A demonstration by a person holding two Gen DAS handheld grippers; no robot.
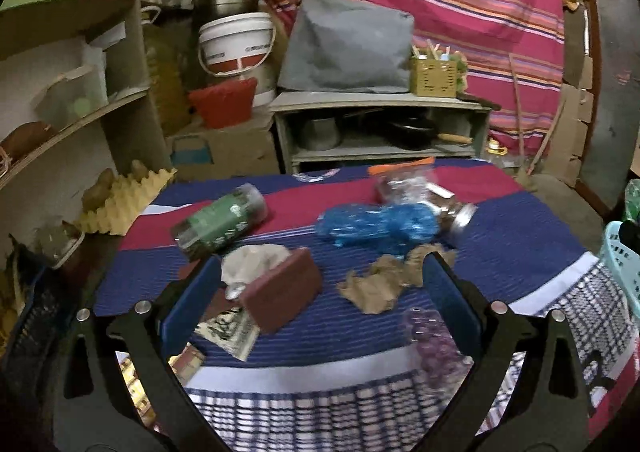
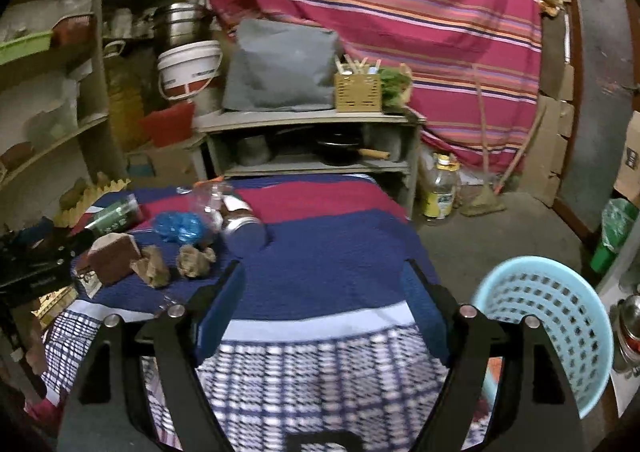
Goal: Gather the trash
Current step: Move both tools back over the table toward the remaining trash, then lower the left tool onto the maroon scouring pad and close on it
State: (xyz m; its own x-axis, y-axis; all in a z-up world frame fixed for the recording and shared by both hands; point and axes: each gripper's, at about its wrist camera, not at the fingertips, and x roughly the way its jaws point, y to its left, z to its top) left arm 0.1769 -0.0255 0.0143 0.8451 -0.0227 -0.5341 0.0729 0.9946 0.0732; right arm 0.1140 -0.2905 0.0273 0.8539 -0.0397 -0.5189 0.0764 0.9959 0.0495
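Trash lies on a table under a striped cloth (image 1: 500, 236). It includes a brown box (image 1: 280, 292), crumpled brown paper (image 1: 380, 284), a grey paper wad (image 1: 252, 264), a printed packet (image 1: 232, 332), a green bottle (image 1: 220, 220), a blue plastic bag (image 1: 376, 226) and a lidded jar (image 1: 460, 216). My left gripper (image 1: 324, 260) is open above the box and paper, touching nothing. My right gripper (image 2: 324, 266) is open over bare cloth (image 2: 328, 252), holding nothing. The brown box (image 2: 116, 256) and paper (image 2: 196, 260) lie to its left. A light blue basket (image 2: 552, 324) stands at its right.
A low grey shelf (image 2: 304, 118) with pans stands behind the table, and a striped curtain (image 2: 400, 12) hangs beyond it. Shelves (image 1: 72, 112), a white bucket (image 1: 236, 44) and egg trays (image 1: 124, 204) crowd the left. A yellow bottle (image 2: 440, 188) and a green bag (image 2: 616, 228) sit on the floor at right.
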